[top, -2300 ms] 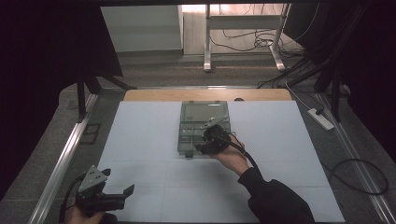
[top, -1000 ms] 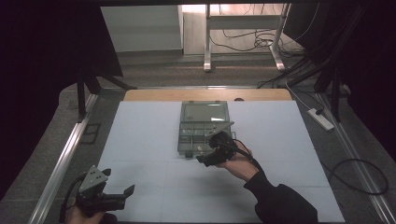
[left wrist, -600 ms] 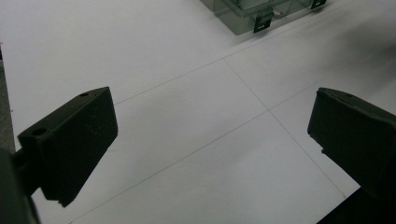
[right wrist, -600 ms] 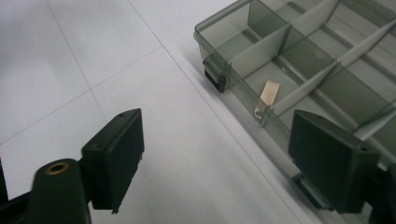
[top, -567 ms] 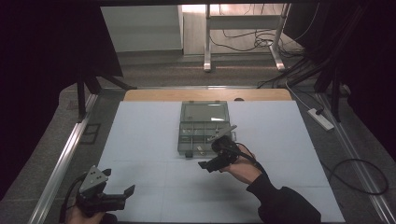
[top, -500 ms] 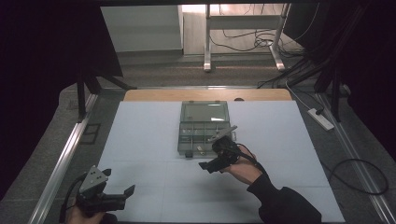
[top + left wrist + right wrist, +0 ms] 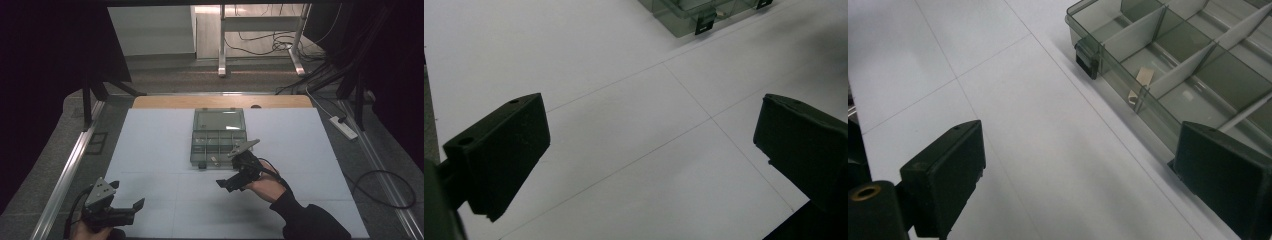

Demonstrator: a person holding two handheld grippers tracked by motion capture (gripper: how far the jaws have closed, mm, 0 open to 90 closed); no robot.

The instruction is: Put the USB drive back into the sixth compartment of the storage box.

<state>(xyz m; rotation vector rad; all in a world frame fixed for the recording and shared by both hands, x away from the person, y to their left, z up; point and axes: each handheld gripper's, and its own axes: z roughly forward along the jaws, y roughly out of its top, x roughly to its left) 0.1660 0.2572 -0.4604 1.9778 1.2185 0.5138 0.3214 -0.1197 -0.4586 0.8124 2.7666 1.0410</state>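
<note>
Now right gripper backing off near front edge of smoky transparent plastic compartment box, jaws just been opening, nothing between them. Small tan piece sitting in front compartment: looks dropped off. Left gripper idling open, well left of box.

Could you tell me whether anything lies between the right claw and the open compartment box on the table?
Nothing visible does. The right claw, whose jaws have just been opening and hold nothing, hangs just in front of the compartment box. Bare white table lies between its jaws, and one jaw is already beside the box's near wall.
</note>
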